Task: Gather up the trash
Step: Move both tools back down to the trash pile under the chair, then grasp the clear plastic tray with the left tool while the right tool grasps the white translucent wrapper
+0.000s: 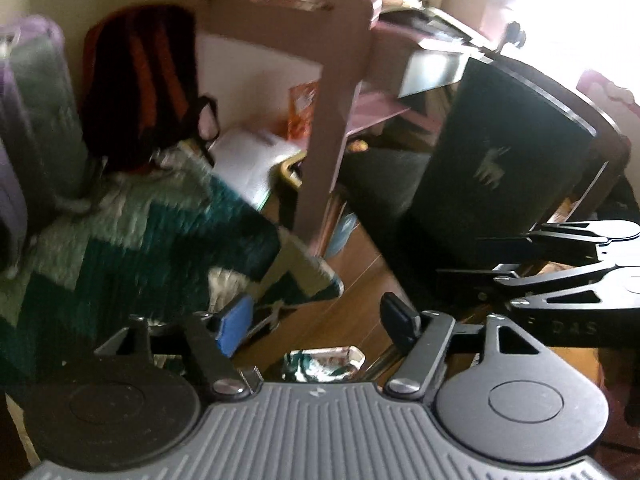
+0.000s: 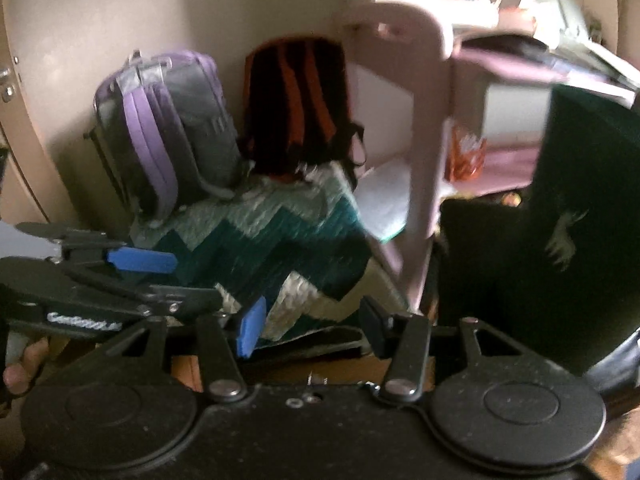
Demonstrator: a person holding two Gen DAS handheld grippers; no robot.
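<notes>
A crumpled foil wrapper (image 1: 323, 364) lies on the wooden floor just below and between my left gripper's fingers. My left gripper (image 1: 316, 320) is open and empty above it, and it shows at the left of the right wrist view (image 2: 160, 272). My right gripper (image 2: 312, 326) is open and empty over the edge of a green zigzag blanket (image 2: 280, 240); it shows at the right of the left wrist view (image 1: 460, 256). An orange snack packet (image 1: 302, 110) stands on a low pink shelf, also in the right wrist view (image 2: 466, 154).
A pink desk frame (image 1: 340, 80) stands ahead. A dark chair back (image 1: 492, 152) is to the right. A purple-grey backpack (image 2: 172, 136) and a black-orange backpack (image 2: 300, 104) lean on the wall. White paper (image 1: 252, 156) lies beyond the blanket.
</notes>
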